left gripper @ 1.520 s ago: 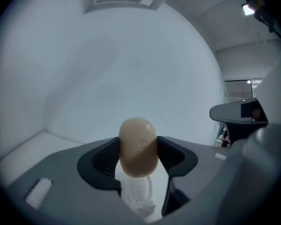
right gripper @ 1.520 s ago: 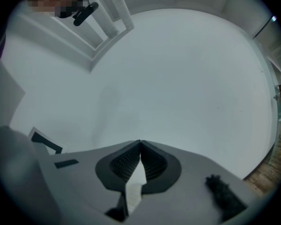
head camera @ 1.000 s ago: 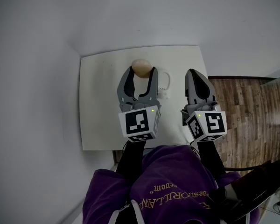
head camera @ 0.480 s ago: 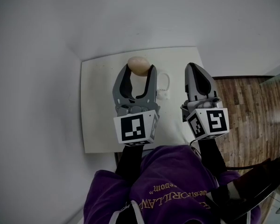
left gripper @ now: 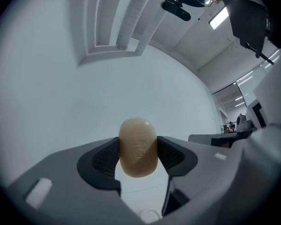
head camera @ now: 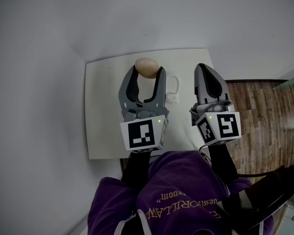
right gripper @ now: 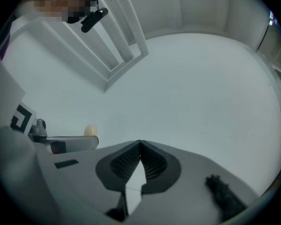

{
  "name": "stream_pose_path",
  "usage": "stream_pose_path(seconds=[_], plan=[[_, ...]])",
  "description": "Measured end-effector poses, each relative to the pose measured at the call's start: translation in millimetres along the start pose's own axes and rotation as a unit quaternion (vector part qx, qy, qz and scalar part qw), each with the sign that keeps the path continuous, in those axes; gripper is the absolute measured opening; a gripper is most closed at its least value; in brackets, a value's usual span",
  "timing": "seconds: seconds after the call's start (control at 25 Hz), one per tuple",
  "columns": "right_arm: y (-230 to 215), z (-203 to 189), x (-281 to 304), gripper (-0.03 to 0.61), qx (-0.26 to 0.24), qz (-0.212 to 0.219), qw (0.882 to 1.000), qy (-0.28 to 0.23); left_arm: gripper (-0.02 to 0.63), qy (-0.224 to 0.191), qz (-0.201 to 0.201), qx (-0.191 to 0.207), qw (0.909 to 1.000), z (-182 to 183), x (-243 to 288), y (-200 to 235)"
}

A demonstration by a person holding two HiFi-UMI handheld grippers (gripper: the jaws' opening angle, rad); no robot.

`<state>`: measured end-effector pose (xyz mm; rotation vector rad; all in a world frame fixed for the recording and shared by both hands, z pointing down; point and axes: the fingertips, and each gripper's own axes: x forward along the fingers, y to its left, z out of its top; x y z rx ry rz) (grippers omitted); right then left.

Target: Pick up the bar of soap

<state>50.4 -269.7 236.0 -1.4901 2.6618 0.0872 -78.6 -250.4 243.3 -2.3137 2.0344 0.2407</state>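
The bar of soap is a beige oval with a stamped mark. My left gripper is shut on the bar of soap, which is held up above the white table. In the left gripper view the bar of soap stands upright, pinched between both ribbed pads, with the pale wall behind it. My right gripper hovers to the right, shut with nothing in it; in its own view the right gripper shows tips touching, and the bar of soap peeks above the left gripper at left.
A white soap dish lies on the table just right of the left gripper. The table sits in a corner of grey walls. Wooden floor lies to the right. A purple sleeve fills the bottom of the head view.
My left gripper has lifted the bar of soap a little up and away from the table top. The right gripper has barely shifted.
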Motion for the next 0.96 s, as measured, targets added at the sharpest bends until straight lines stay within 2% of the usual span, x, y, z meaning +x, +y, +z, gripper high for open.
stream_pose_path(seconds=[0.96], plan=[[-12,-1,-1,0.009,-0.006,-0.009,1.0,-0.003,0.261,-0.001,0.001,-0.003,1.0,-4,2,-7]])
